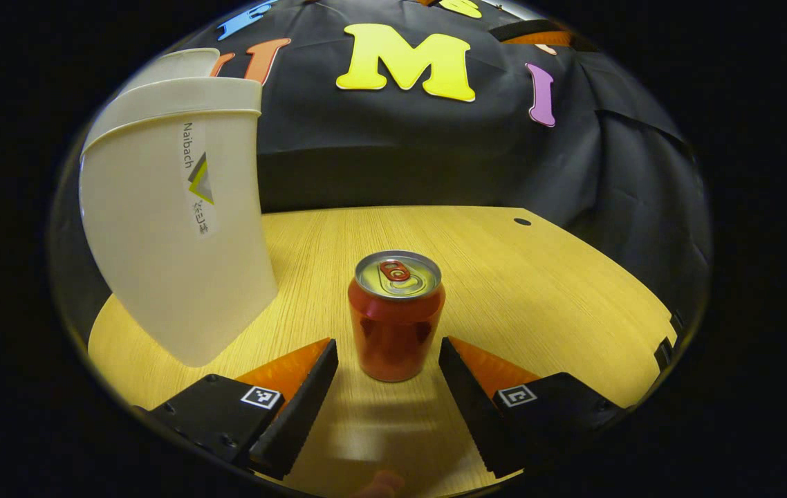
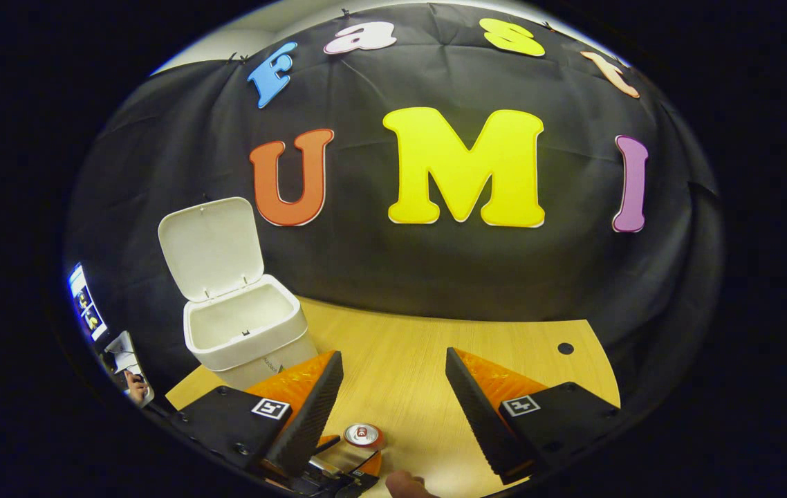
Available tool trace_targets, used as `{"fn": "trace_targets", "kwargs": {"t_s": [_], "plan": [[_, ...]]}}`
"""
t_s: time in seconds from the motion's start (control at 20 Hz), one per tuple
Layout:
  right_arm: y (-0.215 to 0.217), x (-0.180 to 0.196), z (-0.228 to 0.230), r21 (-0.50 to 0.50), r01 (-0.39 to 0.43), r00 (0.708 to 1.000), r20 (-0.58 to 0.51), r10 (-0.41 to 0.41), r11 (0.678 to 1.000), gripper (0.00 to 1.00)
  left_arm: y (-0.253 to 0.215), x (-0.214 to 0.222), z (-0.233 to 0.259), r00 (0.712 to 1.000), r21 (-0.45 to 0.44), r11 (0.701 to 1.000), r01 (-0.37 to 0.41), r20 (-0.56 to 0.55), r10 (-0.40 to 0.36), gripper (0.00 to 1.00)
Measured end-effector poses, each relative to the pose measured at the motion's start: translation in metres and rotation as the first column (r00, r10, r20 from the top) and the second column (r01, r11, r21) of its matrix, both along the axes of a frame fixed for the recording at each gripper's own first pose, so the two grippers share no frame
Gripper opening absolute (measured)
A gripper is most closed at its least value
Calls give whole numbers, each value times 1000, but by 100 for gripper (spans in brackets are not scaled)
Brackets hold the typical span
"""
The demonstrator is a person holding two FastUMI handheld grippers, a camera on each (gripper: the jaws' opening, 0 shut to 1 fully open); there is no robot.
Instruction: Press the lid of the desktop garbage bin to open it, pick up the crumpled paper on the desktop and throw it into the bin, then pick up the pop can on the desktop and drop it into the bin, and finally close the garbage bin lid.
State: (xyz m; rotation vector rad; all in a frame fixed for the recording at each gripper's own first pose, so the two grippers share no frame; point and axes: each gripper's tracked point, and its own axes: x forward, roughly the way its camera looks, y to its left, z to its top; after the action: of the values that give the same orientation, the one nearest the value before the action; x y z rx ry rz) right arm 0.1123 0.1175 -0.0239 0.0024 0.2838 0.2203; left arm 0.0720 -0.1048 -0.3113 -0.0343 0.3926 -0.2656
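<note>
Reaching for pop can (image 1: 396, 315) on desk (image 1: 545, 290), just ahead between your left gripper (image 1: 388, 363) fingers, jaws apart. Squeeze off-centre, can tips, rolls. Right gripper (image 2: 393, 387) jaws apart, empty. Bin (image 2: 241, 332) lid (image 2: 210, 245) up.

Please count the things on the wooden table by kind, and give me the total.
Garbage bin, white, lid open: 1
Pop can, red, upright: 1
Crumpled paper on the table: 0
Total on the table: 2
</note>
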Motion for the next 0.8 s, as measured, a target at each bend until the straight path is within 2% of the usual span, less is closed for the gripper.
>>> {"fn": "trace_targets", "kwargs": {"t_s": [0.55,0.6,0.7,0.8], "plan": [[-18,-2,-1,-6,30,1000,-6,-30,1000,95,-11,32,-15,1000,33,999,-8,-6,8,97],[-22,-2,-1,-3,36,999,-12,-36,999,95,-14,33,-15,1000,24,1000,-3,-11,3,96],[-30,-4,-1,4,51,999,-18,-51,999,95,-22,33,-15,999,-10,1000,30,-15,-30,88],[-41,-5,2,24,72,997,-16,-72,997,95,-25,29,-8,1000,4,1000,26,-8,-26,87]]}}
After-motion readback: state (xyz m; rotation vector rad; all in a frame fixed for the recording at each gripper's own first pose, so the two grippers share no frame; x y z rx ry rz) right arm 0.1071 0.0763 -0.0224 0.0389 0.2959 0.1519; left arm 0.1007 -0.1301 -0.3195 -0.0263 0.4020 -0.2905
